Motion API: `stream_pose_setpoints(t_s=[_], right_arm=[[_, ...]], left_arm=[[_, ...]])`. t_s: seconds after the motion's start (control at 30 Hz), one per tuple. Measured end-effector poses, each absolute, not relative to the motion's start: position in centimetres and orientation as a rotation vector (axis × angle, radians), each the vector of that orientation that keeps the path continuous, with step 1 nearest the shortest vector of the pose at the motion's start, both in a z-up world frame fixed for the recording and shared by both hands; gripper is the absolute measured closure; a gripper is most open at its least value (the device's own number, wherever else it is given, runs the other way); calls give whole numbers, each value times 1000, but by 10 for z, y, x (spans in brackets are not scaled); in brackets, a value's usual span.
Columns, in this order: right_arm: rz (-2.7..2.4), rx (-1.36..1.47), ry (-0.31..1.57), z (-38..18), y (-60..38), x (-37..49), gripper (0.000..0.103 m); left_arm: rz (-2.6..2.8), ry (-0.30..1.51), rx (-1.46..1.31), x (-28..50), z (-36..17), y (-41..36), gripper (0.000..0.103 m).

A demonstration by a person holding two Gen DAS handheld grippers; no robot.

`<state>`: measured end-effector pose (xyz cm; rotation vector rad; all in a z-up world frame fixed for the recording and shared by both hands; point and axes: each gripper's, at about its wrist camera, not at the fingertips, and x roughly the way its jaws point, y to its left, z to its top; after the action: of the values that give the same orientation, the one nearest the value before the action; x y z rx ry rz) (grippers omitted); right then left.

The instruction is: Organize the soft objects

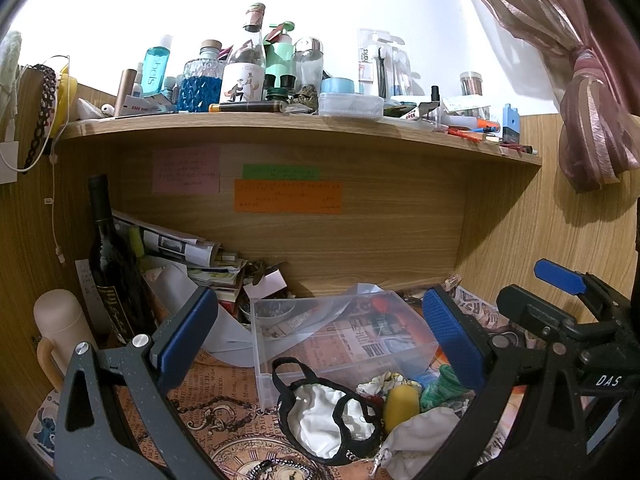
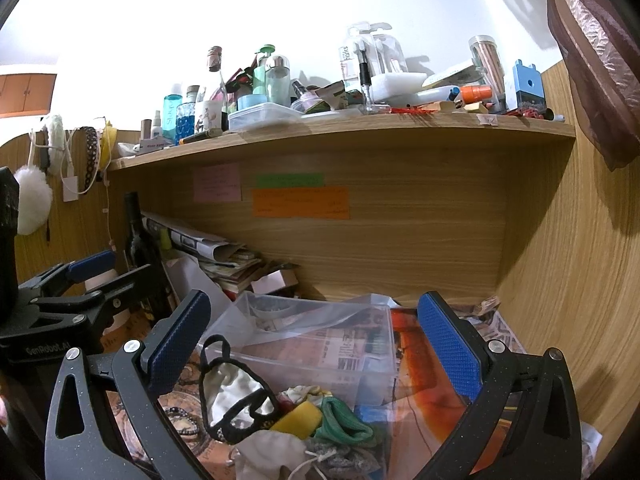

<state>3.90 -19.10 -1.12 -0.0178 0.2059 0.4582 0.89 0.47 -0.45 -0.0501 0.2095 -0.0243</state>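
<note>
Left tongs spread wide apart, gripping nothing. Right tongs likewise spread wide, gripping nothing. Both hang above the pile of soft things on the surface, which is covered in printed paper.

Pile, nearest first: white drawstring pouch at the front; black-edged white mask just left of it, one ear loop standing up against the box wall; yellow sponge touching the pouch; green knit cloth to the right of the sponge; a small crumpled patterned cloth behind the sponge. In the right wrist view a grey knit piece lies under the green cloth.

Clear plastic box directly behind the pile, touching it. A clear plastic sheet droops into it; whether anything else lies inside cannot be told, since the printed paper shows through.

Farther left: dark wine bottle upright, cream mug beside it, stacked papers leaning behind.

Above: shelf crowded with bottles and jars.
</note>
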Motion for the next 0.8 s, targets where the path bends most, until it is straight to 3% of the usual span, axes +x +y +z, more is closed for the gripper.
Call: stream_pose_setpoints(t_s=[0.8], right_arm=[[445, -31, 241, -20, -191, 47, 0]], left_arm=[[-19, 262, -49, 20, -16, 16, 0]])
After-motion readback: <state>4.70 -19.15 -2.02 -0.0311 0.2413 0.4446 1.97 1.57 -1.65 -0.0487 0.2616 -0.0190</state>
